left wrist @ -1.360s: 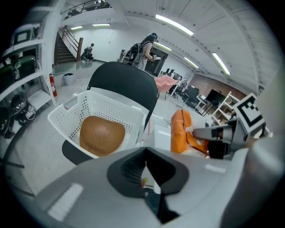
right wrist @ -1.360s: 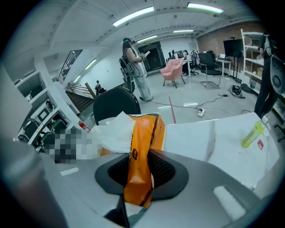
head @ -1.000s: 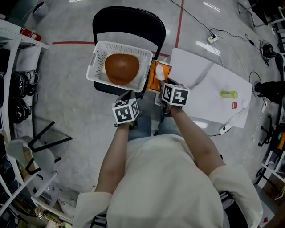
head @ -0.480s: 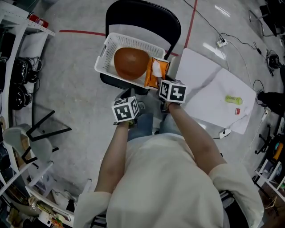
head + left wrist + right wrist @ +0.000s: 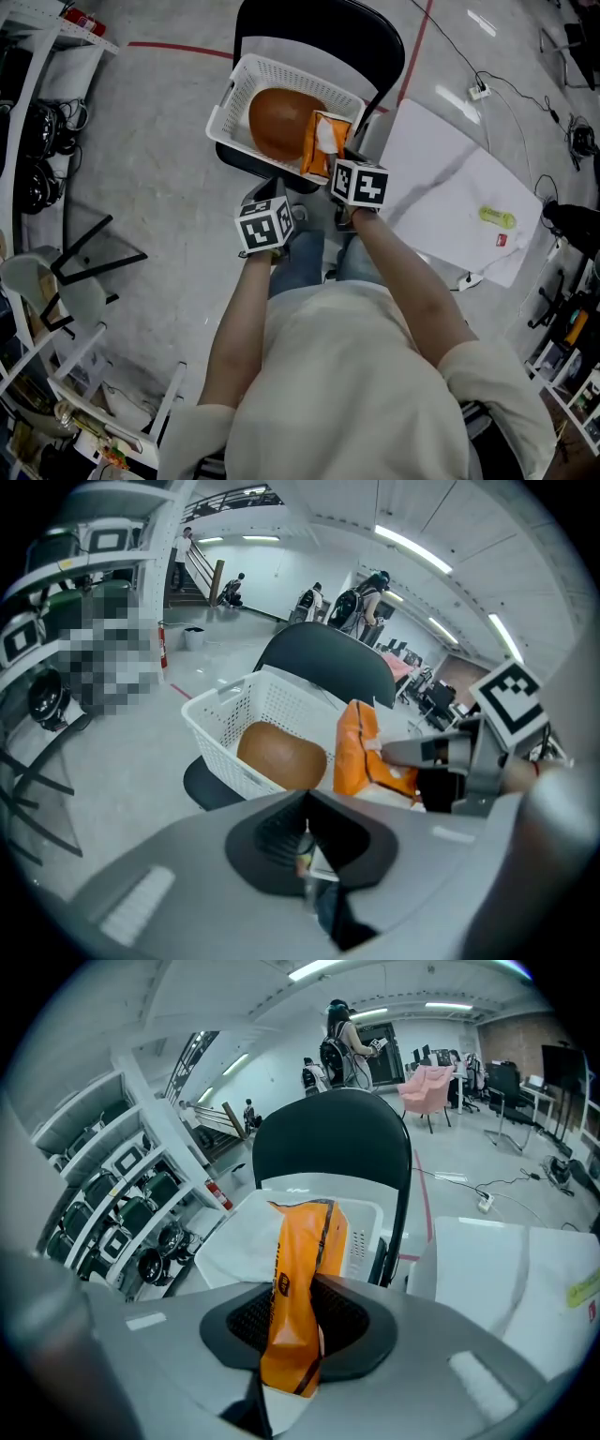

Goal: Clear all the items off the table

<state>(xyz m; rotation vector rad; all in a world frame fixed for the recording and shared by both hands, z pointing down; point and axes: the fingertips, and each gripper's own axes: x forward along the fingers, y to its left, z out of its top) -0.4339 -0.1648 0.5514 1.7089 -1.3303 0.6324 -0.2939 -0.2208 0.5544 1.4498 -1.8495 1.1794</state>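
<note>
My right gripper clamps the orange bag, which hangs at the 3 o'clock rim of the basket; my left gripper is closed on nothing. I should bring the bag well inside the rim before releasing.

- The orange packet, dark-edged, stood upright, pinched at its lower end in the right gripper, over the near-right rim of the white basket.
- A brown rounded object, possibly a bowl, lay inside that basket.
- A yellow-green item and a small red item lay near each other on the white table.
</note>
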